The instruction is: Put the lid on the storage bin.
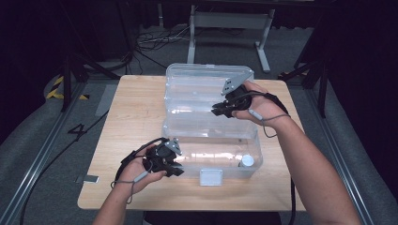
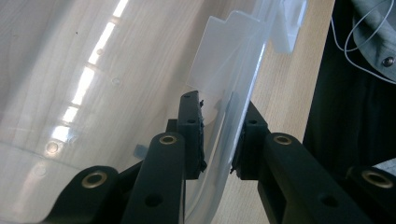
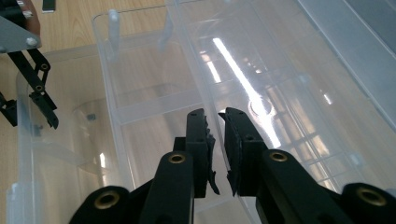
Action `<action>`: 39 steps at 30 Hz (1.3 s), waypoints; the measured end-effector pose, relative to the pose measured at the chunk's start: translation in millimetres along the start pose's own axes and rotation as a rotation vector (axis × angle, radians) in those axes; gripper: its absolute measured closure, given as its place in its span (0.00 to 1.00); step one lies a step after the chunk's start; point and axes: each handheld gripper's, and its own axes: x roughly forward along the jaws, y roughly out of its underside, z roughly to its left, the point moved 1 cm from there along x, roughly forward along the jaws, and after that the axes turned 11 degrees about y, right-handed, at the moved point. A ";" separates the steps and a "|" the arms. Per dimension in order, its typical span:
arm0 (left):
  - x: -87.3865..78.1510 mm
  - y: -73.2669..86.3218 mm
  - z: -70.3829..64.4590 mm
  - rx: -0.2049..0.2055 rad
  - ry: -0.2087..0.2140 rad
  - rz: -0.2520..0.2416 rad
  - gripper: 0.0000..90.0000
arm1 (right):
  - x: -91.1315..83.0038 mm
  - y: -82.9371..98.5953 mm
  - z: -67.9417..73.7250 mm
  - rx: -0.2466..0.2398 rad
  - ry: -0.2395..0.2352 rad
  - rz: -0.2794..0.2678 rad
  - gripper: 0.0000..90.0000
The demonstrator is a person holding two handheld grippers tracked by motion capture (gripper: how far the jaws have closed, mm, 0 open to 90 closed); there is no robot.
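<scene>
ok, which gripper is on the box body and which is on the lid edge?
The left gripper clamps the box wall at the near corner, one jaw inside, one outside. The right gripper sits farther back, pinching the raised lid's edge.

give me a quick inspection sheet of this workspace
surface: wooden table, bare around the box
job's things: clear plastic box, its lid raised behind it; small white round thing inside
clutter: nothing seen
grippers: left tool astride the box's near wall; right tool closed on the lid's edge
cables: one trailing from each tool; more on the floor behind
surroundings: dark room, metal frame legs, yellow-black tape
</scene>
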 end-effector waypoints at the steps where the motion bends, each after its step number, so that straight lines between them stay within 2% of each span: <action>1: 0.0 0.0 0.0 0.000 0.000 0.000 0.85 | -1.1 0.1 1.4 -0.001 -0.001 0.001 0.89; 39: 0.2 0.2 0.1 -0.004 0.001 -0.002 0.85 | -20.9 7.1 31.7 -0.069 -0.005 -0.002 0.89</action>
